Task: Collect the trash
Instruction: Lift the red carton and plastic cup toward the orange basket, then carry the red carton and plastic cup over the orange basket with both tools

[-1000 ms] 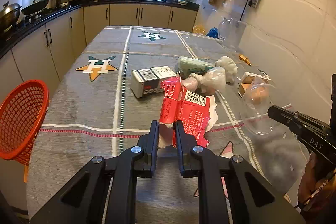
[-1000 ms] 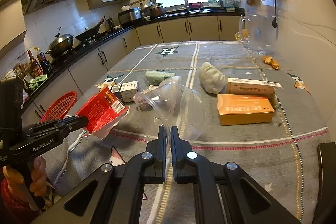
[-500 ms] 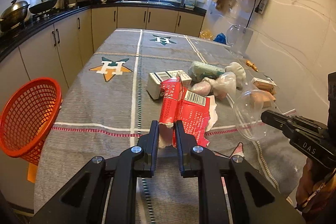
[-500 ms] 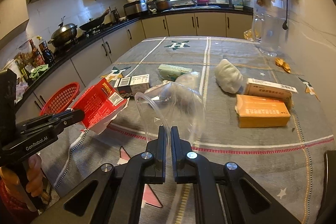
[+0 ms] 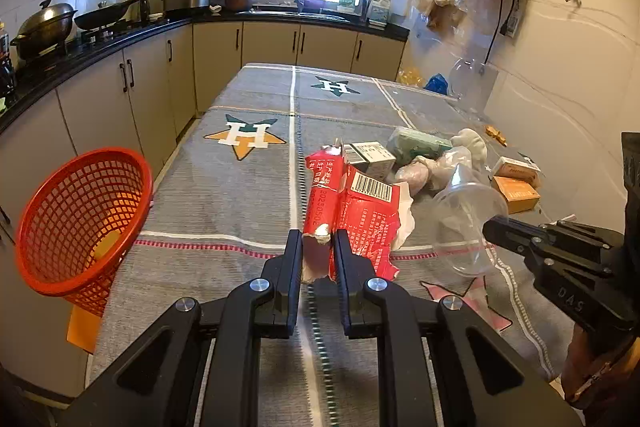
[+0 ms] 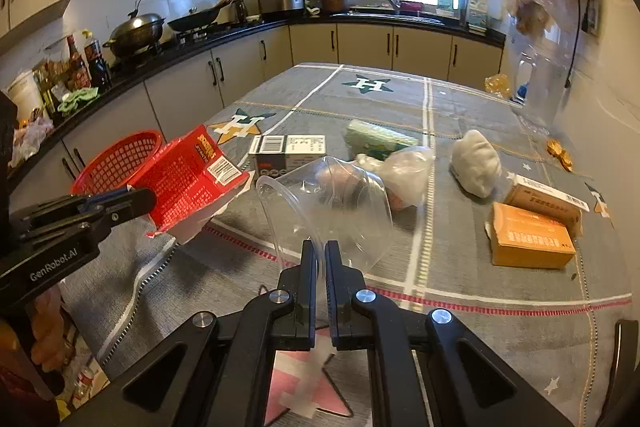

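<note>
While the left gripper point(image 5: 316, 251) clamps a red carton point(image 5: 348, 203), the right gripper point(image 6: 319, 259) pinches a clear cup point(image 6: 332, 203) above the table point(image 6: 500, 291), near the basket point(image 5: 76, 215)

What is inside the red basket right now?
Through the mesh of the red basket, only an orange-yellow patch shows, unclear whether inside or behind. No trash is visible inside; its far side is hidden.

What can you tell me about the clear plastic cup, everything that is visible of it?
The clear plastic cup is thin, see-through and empty, with a wide round rim and a narrower base. It lies tilted on its side in the air above the grey tablecloth, base pointing away. The right gripper is shut on its rim, one of the fingers on each side of the wall. Nothing else touches it.
</note>
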{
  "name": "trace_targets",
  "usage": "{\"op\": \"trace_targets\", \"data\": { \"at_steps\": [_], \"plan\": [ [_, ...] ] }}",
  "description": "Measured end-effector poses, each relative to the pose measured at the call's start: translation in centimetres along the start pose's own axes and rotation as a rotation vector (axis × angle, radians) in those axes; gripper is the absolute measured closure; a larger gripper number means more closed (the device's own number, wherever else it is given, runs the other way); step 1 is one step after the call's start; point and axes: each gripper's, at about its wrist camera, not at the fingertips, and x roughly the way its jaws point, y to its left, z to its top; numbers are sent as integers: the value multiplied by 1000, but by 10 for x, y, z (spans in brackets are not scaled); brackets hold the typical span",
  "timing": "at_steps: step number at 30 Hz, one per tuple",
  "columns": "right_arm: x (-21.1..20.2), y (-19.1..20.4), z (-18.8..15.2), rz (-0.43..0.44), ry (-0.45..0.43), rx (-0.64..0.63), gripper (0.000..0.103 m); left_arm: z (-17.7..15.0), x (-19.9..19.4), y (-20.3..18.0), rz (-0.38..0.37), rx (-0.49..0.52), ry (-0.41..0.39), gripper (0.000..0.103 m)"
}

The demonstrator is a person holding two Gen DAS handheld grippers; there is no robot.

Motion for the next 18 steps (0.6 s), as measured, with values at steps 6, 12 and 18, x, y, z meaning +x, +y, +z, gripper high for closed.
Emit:
{"op": "trace_targets", "data": {
  "at_steps": [6, 12, 18],
  "plan": [
    [6, 14, 5, 0, 4, -42, 98, -1, -6, 11, 20, -15, -15, 88],
    [8, 29, 12, 5, -3, -83, 98, -2, -12, 24, 35, -37, -29, 88],
    [12, 45, 17, 15, -4, -118, 98, -1, -18, 37, 52, -58, -42, 88]
  ]
}}
